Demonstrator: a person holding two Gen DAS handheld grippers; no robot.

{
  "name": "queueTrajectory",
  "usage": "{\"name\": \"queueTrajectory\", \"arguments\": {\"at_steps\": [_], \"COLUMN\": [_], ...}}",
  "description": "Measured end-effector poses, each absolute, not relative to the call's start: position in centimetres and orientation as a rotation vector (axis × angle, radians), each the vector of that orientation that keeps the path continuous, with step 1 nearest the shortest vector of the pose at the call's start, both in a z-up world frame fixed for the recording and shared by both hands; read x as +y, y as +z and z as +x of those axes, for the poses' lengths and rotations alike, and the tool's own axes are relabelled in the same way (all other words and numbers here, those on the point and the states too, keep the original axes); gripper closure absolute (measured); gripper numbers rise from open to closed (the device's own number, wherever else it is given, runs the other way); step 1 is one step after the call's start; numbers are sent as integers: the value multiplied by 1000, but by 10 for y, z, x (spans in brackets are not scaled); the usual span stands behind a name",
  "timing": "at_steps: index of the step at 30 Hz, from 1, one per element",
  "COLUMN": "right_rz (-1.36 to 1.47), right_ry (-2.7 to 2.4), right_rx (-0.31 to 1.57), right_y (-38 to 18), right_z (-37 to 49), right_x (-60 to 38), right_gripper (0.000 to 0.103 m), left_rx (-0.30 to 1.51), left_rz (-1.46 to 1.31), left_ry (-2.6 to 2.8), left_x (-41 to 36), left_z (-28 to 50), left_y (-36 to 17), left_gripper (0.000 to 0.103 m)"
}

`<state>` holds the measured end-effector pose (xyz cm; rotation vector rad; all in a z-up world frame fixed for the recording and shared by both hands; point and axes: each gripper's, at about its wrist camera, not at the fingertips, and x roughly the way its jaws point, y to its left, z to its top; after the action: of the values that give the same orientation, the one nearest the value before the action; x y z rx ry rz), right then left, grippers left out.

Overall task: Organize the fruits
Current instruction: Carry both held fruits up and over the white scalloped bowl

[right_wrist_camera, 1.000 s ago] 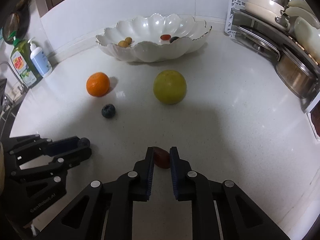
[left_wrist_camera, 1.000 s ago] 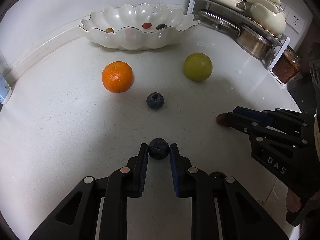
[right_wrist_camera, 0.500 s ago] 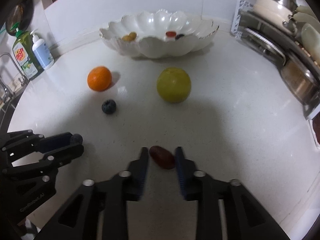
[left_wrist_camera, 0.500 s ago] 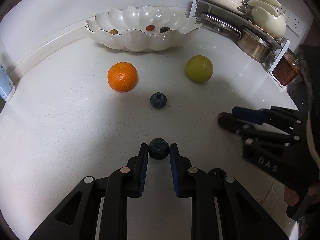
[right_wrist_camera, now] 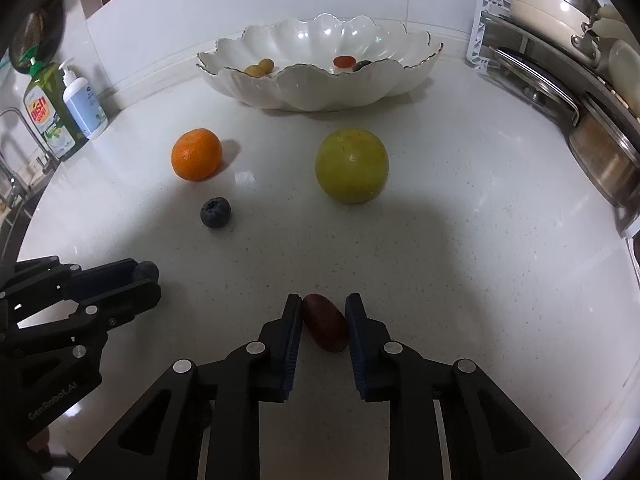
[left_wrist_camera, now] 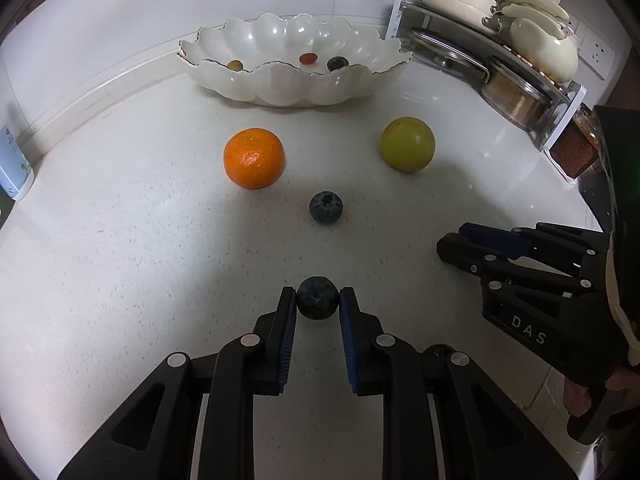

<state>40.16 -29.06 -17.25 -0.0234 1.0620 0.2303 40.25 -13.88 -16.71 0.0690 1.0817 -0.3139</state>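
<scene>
Right tongs reopened, then closed again onto dark red fruit; regrasp judged underway. Blueberry kept clamped by left tongs.

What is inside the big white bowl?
The white bowl holds two small yellow fruits, a red one and a dark one. Its front wall hides the rest.

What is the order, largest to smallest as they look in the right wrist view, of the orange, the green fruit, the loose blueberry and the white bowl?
1. White bowl
2. Green fruit
3. Orange
4. Loose blueberry
</scene>
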Motion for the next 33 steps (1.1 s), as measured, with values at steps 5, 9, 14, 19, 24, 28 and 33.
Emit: {"name": "queueTrajectory", "arguments": {"at_steps": [5,9,14,19,24,28,33], "right_rz": [-15,5,13,20,36,52,51], "right_ry": [232,231,231,226,219,212,219], "right_rx": [1044,1041,1020,989,949,913,854], "right_y": [-166,-160,-151,-138,-122,-110,-94], "right_z": [399,399,396,393,392,394,396], "right_x": [-291,-292,-291,-289,-290,-292,-289], "right_gripper": [81,81,81,80,80,80,80], "left_rx": [1076,1072,1056,1024,968,923,889], "left_rz": [66,58,57,62,68,66,54], "left_ry": [-318,-319,-309,-301,-297,-285,-266], "left_x": [-139,-138,-135,-134,-134,-132,-127], "left_z": [403,403,404,405,404,406,410], "left_y": [-164,-160,-152,-139,-120,-104,-91], "left_gripper": [80,80,80,80,80,80,80]}}
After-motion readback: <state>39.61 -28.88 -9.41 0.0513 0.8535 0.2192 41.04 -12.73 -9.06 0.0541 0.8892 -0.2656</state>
